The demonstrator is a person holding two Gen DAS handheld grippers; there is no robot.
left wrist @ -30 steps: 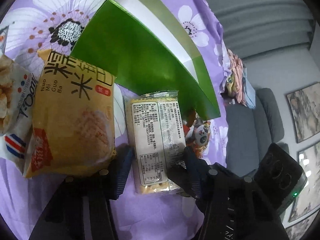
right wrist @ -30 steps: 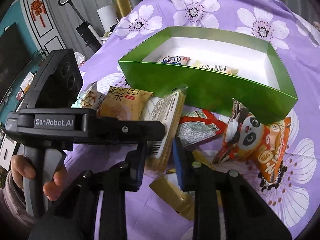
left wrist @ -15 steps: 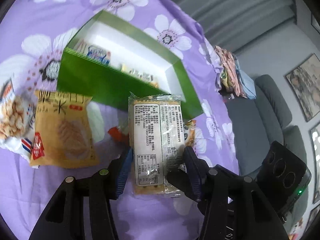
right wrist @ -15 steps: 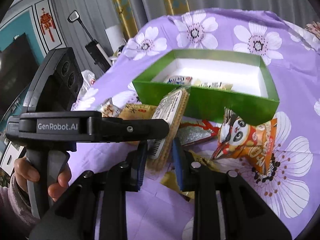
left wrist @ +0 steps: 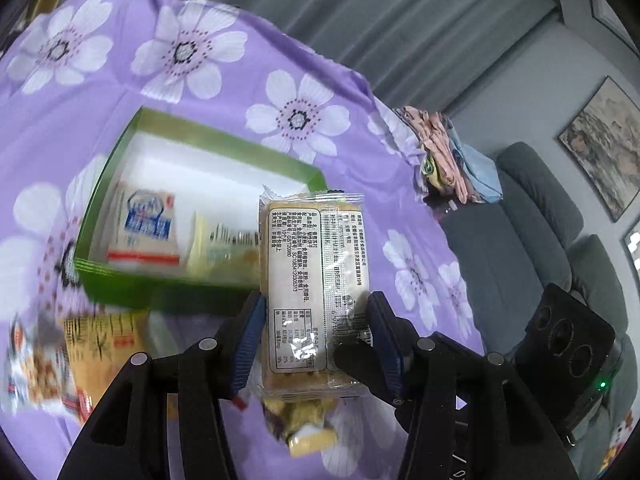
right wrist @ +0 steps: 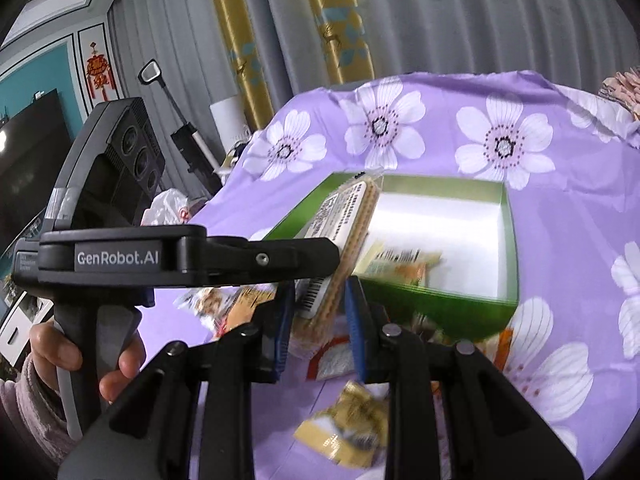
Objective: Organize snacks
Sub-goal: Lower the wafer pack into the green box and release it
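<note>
Gripping one cracker pack (left wrist: 314,292) between them, both claws are clamped on it at its near end. The left claw (left wrist: 316,344) squeezes the pack's two long edges with its blue pads (left wrist: 248,344), jaws only as far apart as the pack is wide. The right claw (right wrist: 318,320) pinches the same pack (right wrist: 344,240) across its thin dimension, front to back, jaws closer together.

From the left wrist the pack shows its back: a clear wrapper with a white label of small Chinese print, a nutrition table near the pads, and the codes "GB/T20980" and "SC10834120305313". From the right wrist a barcode shows at the pack's near end, with the ridged cracker edges beside it. The left claw's body (right wrist: 120,258) reads "GenRobot.AI"; a hand (right wrist: 80,356) holds its grip.

The pack is off the cloth (left wrist: 224,92), its long axis running away from both cameras, far end over the near wall of the green box (left wrist: 120,276). In the right view it leans left at the top.

Inside the box lie a white packet with blue and red print (left wrist: 146,228) and a yellowish packet (left wrist: 224,244), both too blurred to read. On the purple flowered cloth in front of the box lie a yellow bag (left wrist: 104,344), a blurred white bag (left wrist: 32,364) and a small gold packet (right wrist: 348,428).
</note>
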